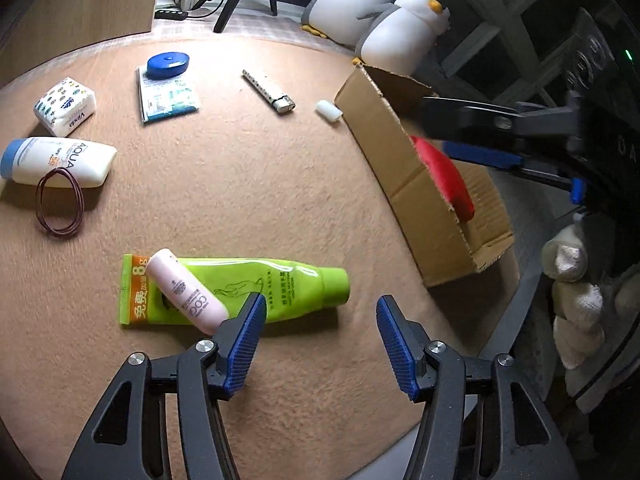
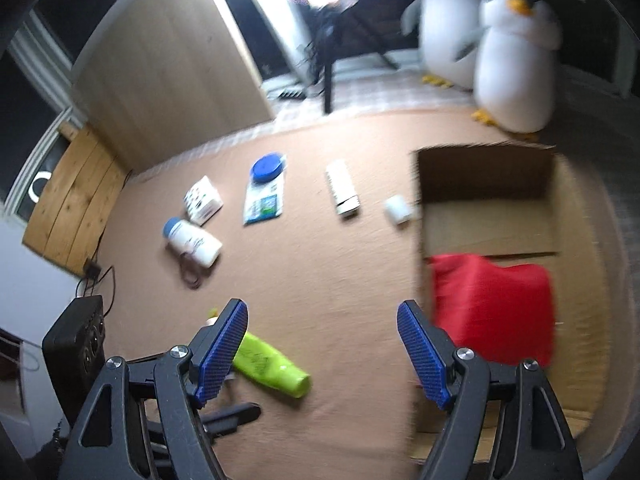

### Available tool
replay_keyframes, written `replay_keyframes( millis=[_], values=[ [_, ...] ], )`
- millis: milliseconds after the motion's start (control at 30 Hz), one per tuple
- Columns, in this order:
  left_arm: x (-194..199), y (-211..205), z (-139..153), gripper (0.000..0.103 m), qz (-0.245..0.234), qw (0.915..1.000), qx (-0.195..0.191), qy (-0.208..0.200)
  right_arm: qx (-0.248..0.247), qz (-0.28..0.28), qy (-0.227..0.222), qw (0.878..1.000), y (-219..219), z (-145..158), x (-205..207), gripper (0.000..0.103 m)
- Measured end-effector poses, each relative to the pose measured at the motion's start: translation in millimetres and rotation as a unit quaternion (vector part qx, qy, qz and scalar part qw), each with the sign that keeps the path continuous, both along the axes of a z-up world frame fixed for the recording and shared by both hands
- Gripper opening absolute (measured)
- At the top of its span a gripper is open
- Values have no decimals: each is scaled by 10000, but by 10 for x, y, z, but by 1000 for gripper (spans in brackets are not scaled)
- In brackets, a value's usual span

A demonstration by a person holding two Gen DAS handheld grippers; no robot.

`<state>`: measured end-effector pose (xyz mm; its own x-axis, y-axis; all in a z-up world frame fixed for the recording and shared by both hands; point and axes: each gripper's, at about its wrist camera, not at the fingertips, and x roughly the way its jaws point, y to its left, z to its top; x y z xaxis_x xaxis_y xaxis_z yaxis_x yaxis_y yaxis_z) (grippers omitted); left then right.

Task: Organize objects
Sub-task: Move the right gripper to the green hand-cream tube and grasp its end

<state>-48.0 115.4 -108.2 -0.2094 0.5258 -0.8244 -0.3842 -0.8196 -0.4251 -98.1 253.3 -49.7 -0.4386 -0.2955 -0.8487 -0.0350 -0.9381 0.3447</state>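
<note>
A cardboard box (image 1: pixel 404 168) lies at the right of the tan mat with a red item (image 1: pixel 444 178) inside; both show in the right wrist view, the box (image 2: pixel 492 228) and the red item (image 2: pixel 494 308). My left gripper (image 1: pixel 320 340) is open and empty, low over the mat just in front of a green tube (image 1: pixel 260 286) with a pink bottle (image 1: pixel 186 290) lying across it. My right gripper (image 2: pixel 322 354) is open and empty, above the mat beside the box; it also shows in the left wrist view (image 1: pixel 452 132) over the box. The green tube (image 2: pixel 272 366) lies below it.
On the mat: a white AQUA bottle (image 1: pixel 60 162), a dark wire loop (image 1: pixel 60 202), a tissue pack (image 1: pixel 66 106), a blue round case (image 1: pixel 168 65) on a packet (image 1: pixel 168 98), a lighter (image 1: pixel 268 91), a small white roll (image 1: pixel 329 111). Two plush penguins (image 1: pixel 380 12) stand behind. A black speaker (image 2: pixel 74 344) stands left.
</note>
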Motion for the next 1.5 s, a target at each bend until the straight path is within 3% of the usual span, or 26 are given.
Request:
replay_keyframes(
  millis=[100, 267, 467, 767, 1067, 1233, 1500],
  values=[
    [6, -30, -54, 52, -23, 9998, -193, 78, -100, 115, -178, 9997, -143, -127, -81, 74],
    [-45, -197, -131, 50, 114, 9993, -341, 49, -128, 274, -414, 9987, -296, -295, -136, 73],
    [-158, -481, -184, 49, 341, 9986, -404, 51, -144, 397, -811, 9958, -384, -564, -170, 59],
    [-325, -875, -251, 48, 821, 9956, -456, -9, -286, 493, -1286, 9901, -460, -878, -140, 51],
    [-182, -1024, -135, 48, 818, 9965, -157, -36, -407, 703, -1376, 9872, -666, -867, -23, 51],
    [35, -1013, -111, 49, 628, 9979, 3, -176, -825, 1092, -1508, 9790, -947, -872, 18, 51],
    [181, -788, -290, 50, 379, 9972, 234, -598, -204, 1363, -1279, 9822, -1111, -792, -58, 51]
  ],
)
